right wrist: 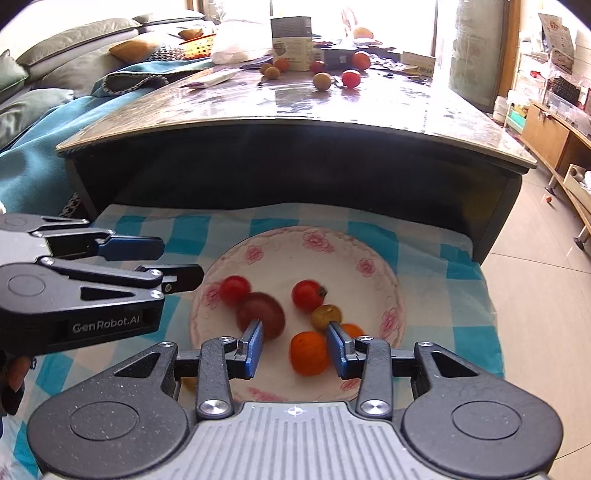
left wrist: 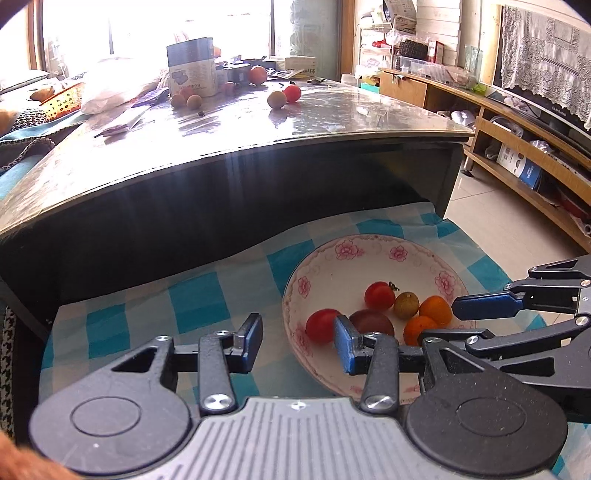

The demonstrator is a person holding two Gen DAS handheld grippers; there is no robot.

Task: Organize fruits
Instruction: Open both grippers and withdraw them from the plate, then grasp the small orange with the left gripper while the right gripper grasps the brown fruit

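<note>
1. My left gripper (left wrist: 298, 341) hangs with jaws apart and nothing between them, over the bowl's left rim.
2. My right gripper (right wrist: 294, 349) is likewise parted and empty, above the bowl's near side.
3. The bowl (right wrist: 354, 243) sits mid-cloth (right wrist: 443, 273), holding six fruits (right wrist: 308, 352).
4. More fruits (left wrist: 277, 99) lie at the table's (left wrist: 221, 147) far edge.

Bright window (left wrist: 155, 33) (glare washes it out) behind glossy table (left wrist: 332, 122), sofa (right wrist: 55, 48), tiled floor (right wrist: 535, 295)
</note>
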